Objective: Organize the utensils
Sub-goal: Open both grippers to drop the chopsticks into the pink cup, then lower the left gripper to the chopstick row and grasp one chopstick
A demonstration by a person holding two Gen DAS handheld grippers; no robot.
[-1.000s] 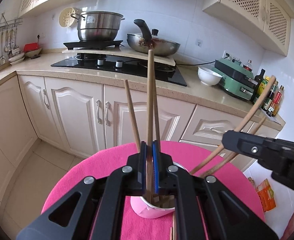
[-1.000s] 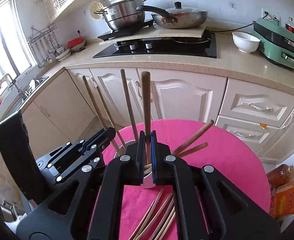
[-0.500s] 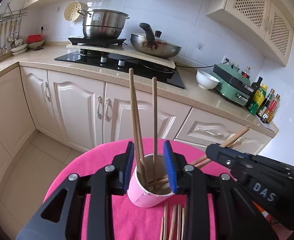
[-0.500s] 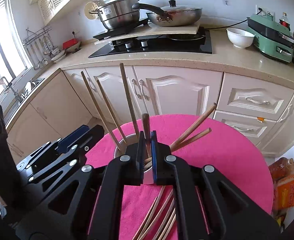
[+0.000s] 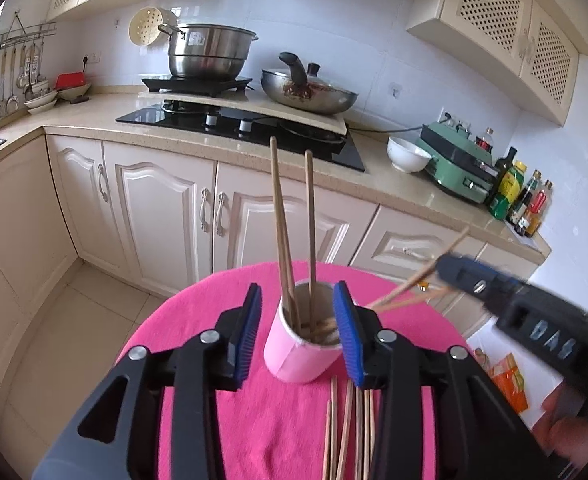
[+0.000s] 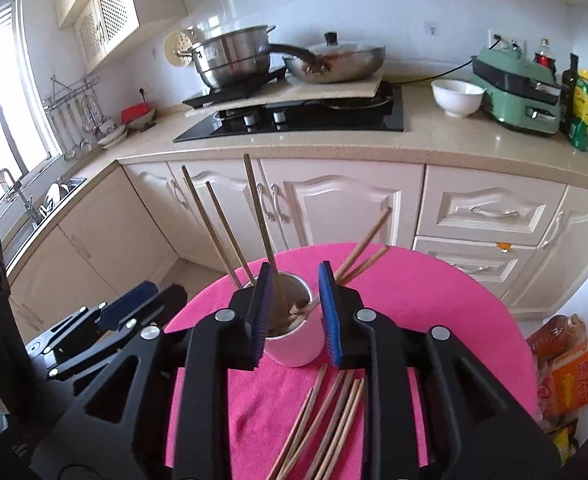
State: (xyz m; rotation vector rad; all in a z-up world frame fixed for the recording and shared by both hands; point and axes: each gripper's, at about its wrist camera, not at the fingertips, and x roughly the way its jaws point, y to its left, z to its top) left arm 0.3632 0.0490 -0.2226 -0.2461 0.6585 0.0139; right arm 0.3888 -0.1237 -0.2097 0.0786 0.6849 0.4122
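Between the black left tool's (image 5: 297, 336) ribbed blue pads stands a pink cup (image 5: 294, 354) holding tan wooden chopsticks (image 5: 310, 236). Beneath lies a plain hot-pink cloth (image 5: 286, 424). Beyond: cream cabinets (image 5: 166, 216), a mint-green appliance (image 5: 457, 168).

Chopsticks (image 6: 325, 420) before cup (image 6: 294, 344)

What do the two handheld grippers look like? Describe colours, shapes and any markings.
Left gripper and right gripper share black angular frames with triangular cut-outs and silver round bolts. Their fingers carry ribbed blue pads. White lettering "DAS" marks the right gripper's side.
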